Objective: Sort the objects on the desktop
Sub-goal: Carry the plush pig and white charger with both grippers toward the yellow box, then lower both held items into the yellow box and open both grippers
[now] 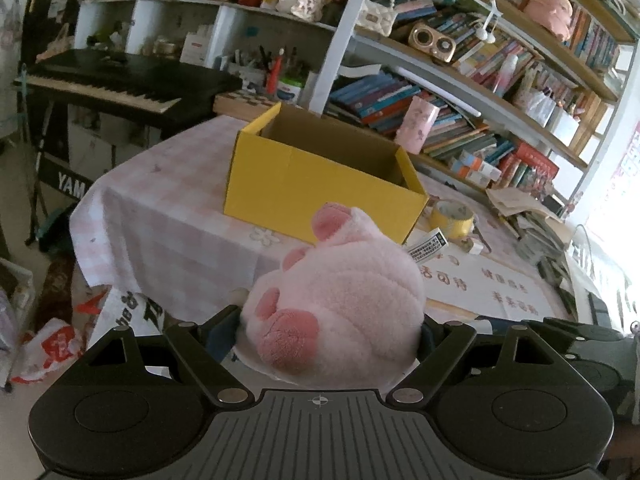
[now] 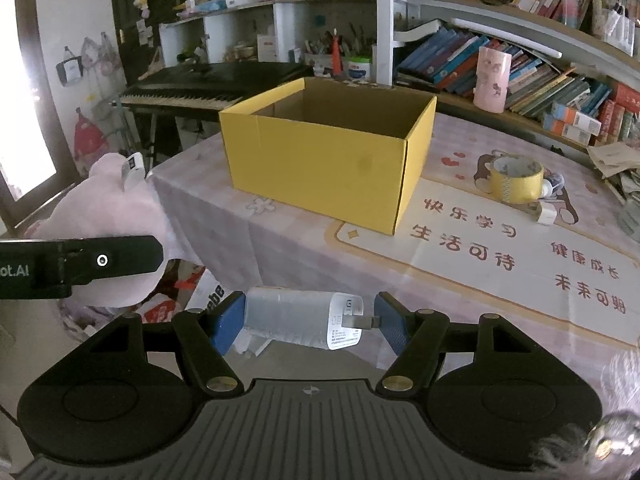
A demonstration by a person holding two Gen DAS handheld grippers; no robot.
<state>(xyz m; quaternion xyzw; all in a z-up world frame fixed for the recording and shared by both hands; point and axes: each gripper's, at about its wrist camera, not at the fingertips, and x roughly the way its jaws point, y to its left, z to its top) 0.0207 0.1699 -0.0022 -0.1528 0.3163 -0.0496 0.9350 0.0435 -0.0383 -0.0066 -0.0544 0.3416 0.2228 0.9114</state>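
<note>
Holding both loads short of the yellow box [image 2: 328, 160] on the worktop [image 2: 480, 280] | left tongs [image 1: 332, 336] clamp pink plush toy [image 1: 340, 300] | right tongs [image 2: 310, 322] pinch white charger [image 2: 304, 320] endwise, by its prong | risk: charger pivots out, or plush snags box rim.

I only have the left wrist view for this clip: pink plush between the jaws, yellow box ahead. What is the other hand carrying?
Observer: The right gripper is shut on a white charger, held crosswise.
Operator: Is its plug visible?
Observer: Yes, a metal prong sticks out toward the right-hand pad.
Operator: What sits just past the tape roll?
Observer: A small white block lies beside the tape roll on the printed mat.
</note>
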